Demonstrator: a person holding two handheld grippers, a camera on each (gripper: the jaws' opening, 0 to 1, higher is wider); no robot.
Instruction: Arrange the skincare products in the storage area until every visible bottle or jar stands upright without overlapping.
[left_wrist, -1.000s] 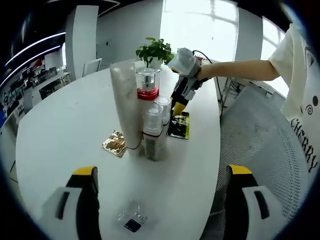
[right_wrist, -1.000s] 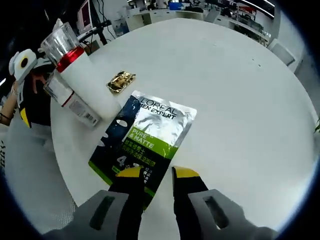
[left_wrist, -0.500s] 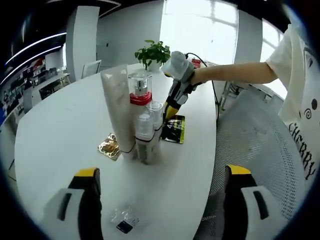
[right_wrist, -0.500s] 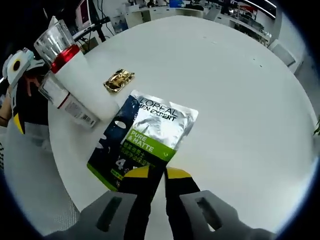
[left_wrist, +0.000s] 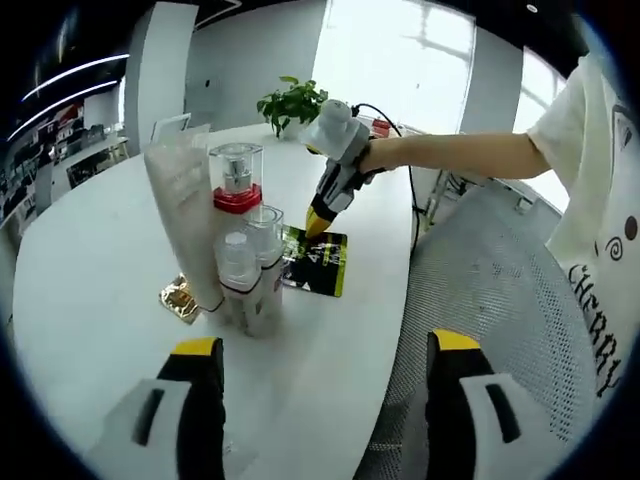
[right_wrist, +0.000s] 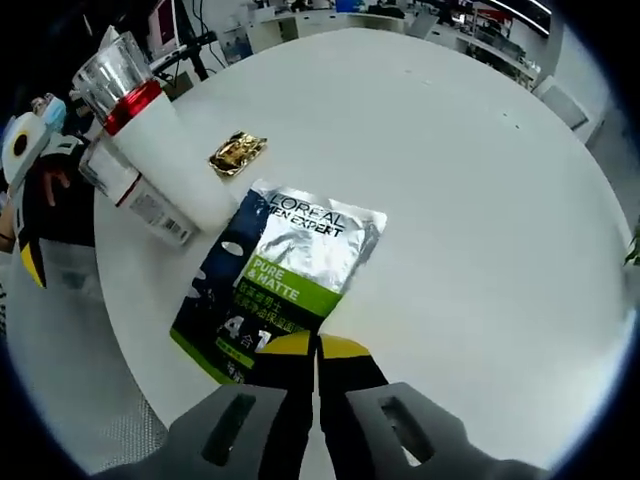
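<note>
**Right gripper pinches sachet beside upright bottles**

The right gripper (right_wrist: 317, 347) has its jaws closed on the near edge of the foil sachet (right_wrist: 287, 275), lying flat just beside the bottle cluster (left_wrist: 235, 250). The left gripper (left_wrist: 320, 352) is spread wide, near the cluster.

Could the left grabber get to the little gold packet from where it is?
Probably yes. The left gripper is open, and the gold packet lies flat on the white table ahead of it, to the left of the standing bottles. The bottles stand close beside it, so it might bump them.
</note>
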